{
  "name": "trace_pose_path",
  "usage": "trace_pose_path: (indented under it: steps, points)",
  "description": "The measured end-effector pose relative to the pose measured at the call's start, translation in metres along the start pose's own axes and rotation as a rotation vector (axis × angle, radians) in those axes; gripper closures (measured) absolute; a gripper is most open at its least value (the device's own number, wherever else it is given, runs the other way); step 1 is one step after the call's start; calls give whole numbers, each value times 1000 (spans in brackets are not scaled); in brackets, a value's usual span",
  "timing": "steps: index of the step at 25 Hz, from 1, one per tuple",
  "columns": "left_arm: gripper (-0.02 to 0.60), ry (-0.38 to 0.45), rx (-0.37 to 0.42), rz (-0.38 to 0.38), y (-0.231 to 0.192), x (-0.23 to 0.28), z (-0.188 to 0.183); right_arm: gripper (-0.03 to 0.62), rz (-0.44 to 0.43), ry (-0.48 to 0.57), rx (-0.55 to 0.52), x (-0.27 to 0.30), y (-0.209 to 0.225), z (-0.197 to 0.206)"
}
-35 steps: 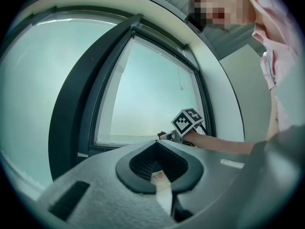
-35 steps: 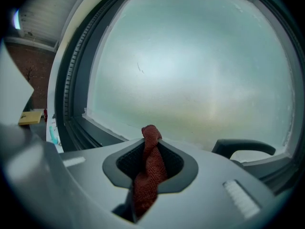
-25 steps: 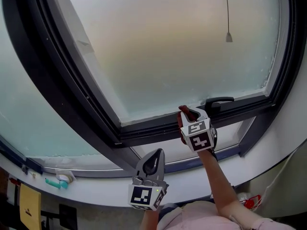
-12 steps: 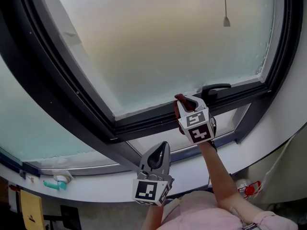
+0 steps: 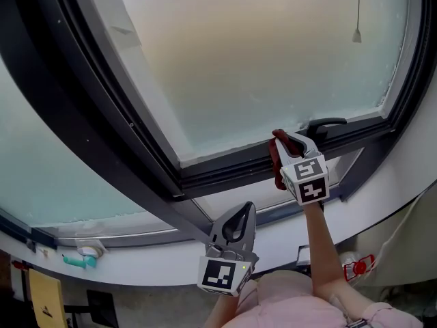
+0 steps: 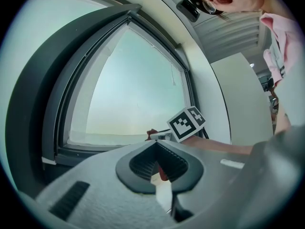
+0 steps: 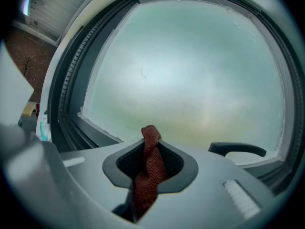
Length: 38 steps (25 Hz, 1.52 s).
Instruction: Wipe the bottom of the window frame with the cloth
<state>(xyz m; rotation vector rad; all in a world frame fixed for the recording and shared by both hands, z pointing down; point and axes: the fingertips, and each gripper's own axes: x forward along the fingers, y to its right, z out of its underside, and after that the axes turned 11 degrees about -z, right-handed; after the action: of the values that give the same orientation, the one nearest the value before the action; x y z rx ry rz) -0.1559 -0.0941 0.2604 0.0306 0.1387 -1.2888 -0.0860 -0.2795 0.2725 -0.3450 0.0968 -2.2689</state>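
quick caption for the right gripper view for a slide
Right gripper shut on a red cloth, facing the frosted window pane, black handle at lower right.

No readable txt, brand or no. anywhere. Only signs: b/w square marker patterns, no letters, on left gripper (image 5: 241,212) cube (image 5: 220,275), 2 faces showing, and on right gripper (image 5: 285,141) cube (image 5: 311,180), 2 faces. Yellow sheet (image 5: 42,296) below left end of window sill (image 5: 136,268): dark marks, too small to read. Red-white item (image 5: 360,268) below sill's right end: illegible.
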Motion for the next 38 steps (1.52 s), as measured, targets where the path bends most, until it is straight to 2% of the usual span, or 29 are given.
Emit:
trace_pose_path:
  steps: [4, 6, 8, 12, 16, 19, 21, 24, 27, 33, 38]
  points:
    - [584, -46, 7, 18, -4, -10, 11, 529, 43, 37, -18, -10, -4, -15]
    - [584, -30, -1, 18, -7, -12, 9, 529, 24, 101, -21, -18, -19, -37]
    - [584, -15, -12, 10, -12, -13, 8, 530, -38, 163, -19, -20, -46, -63]
    - [584, -69, -8, 8, -25, -21, 21, 530, -203, 227, -71, -9, -123, -98]
    - [584, -118, -8, -17, -43, -38, 37, 530, -364, 204, -111, 21, -198, -97]
    - [584, -128, -14, -37, -56, -52, 41, 530, -432, 153, -154, 40, -239, -83]
    - [584, -142, -15, -44, -65, -60, 46, 529, -442, 124, -171, 50, -253, -76]
    - [584, -168, -2, -43, -78, -70, 52, 528, -442, 81, -135, 63, -263, -64]
    - [584, -164, -8, -39, -88, -77, 55, 528, -406, 45, -146, 72, -261, -55]
    - [584, -117, -39, -29, -92, -78, 46, 528, -370, 42, -164, 74, -259, -51]
    - [584, -139, -33, -23, -95, -77, 49, 528, -362, 47, -170, 77, -258, -53]
